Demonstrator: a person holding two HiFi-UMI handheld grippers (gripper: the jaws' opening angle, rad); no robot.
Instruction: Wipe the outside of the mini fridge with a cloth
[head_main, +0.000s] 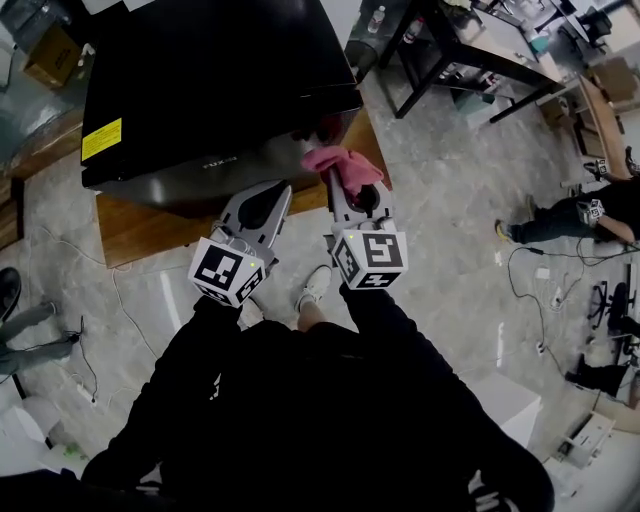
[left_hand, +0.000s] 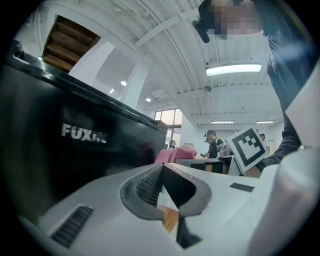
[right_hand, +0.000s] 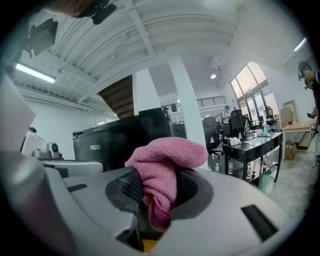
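The black mini fridge (head_main: 210, 80) stands on a low wooden table (head_main: 130, 235), its glossy front facing me. A pink cloth (head_main: 341, 164) is bunched in my right gripper (head_main: 346, 182), which is shut on it just in front of the fridge's lower right corner. In the right gripper view the cloth (right_hand: 167, 160) bulges out above the jaws, with the fridge (right_hand: 125, 137) a short way behind it. My left gripper (head_main: 276, 192) is shut with nothing in it, close to the fridge front. In the left gripper view the fridge door (left_hand: 75, 150) fills the left side.
A yellow sticker (head_main: 101, 139) marks the fridge top. A black desk (head_main: 470, 50) stands at the back right. A person (head_main: 580, 215) sits on the floor at the right among cables. A white box (head_main: 520, 400) lies near my right side.
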